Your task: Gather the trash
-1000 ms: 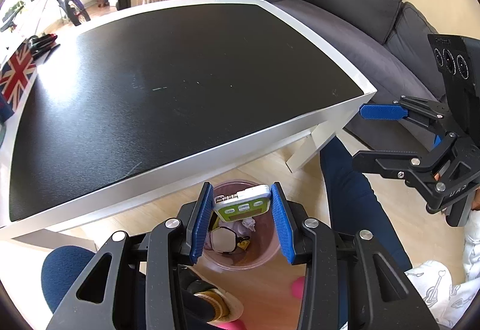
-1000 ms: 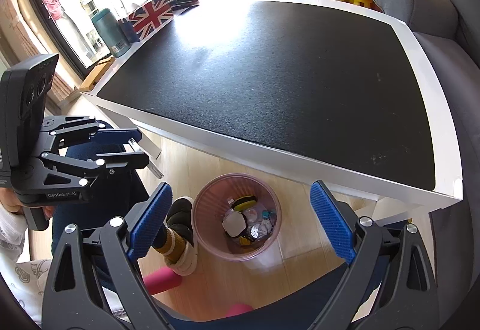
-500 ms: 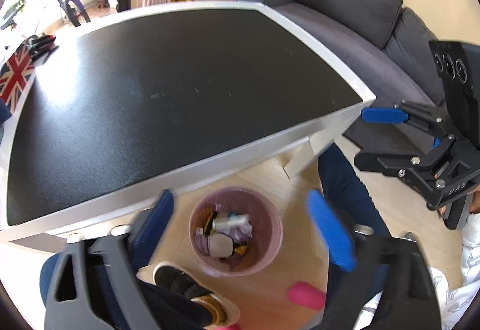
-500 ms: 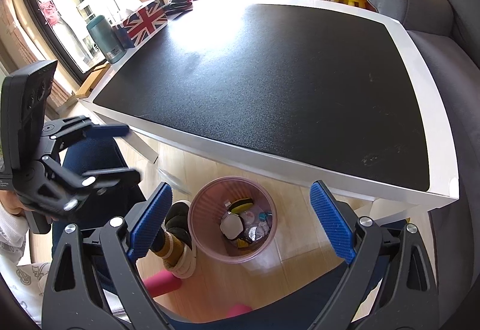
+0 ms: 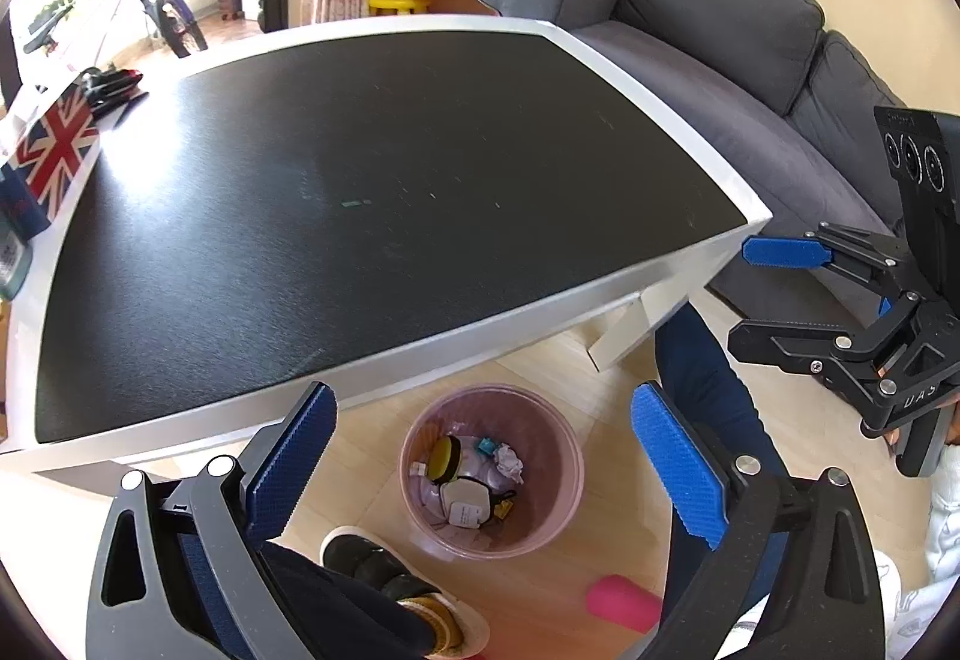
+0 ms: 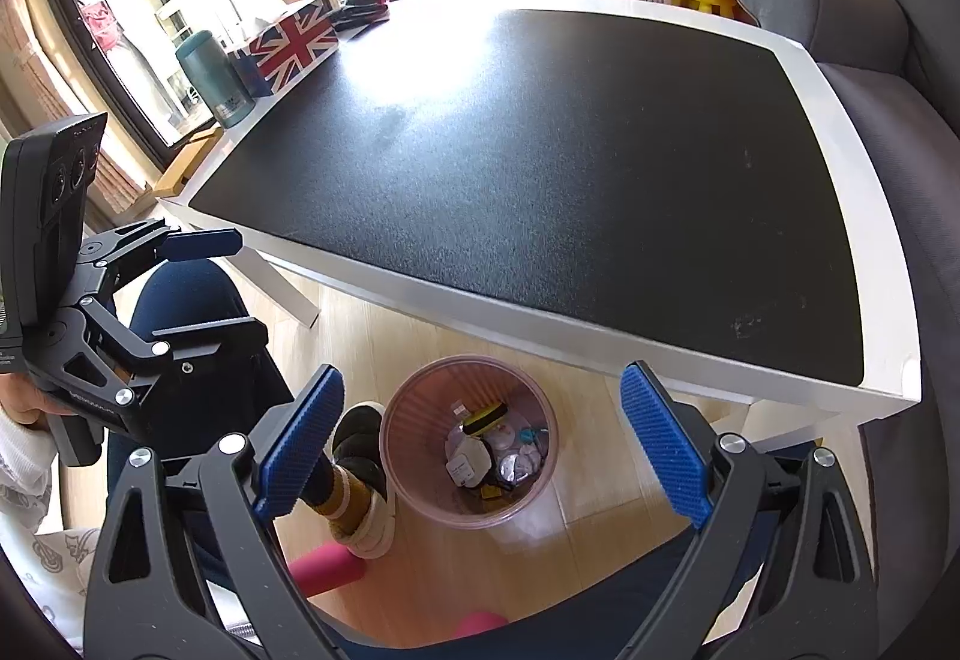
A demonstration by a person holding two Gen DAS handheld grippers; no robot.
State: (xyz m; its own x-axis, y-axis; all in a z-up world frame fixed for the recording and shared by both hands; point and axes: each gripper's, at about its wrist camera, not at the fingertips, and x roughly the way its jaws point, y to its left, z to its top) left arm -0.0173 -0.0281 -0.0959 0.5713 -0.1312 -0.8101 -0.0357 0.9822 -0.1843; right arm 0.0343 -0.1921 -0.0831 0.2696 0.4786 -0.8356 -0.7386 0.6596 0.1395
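Trash (image 5: pixel 474 474) lies in the pink bin (image 5: pixel 555 504) on the floor, directly below my left claw (image 5: pixel 480 456). That claw's jaws have just been opening and now stand wide with nothing between them; my right claw (image 6: pixel 480 444) hangs over the same bin, equally wide and empty. The drop step looks finished. The counter (image 5: pixel 384 192) shows no loose litter, so next I must search elsewhere for more.
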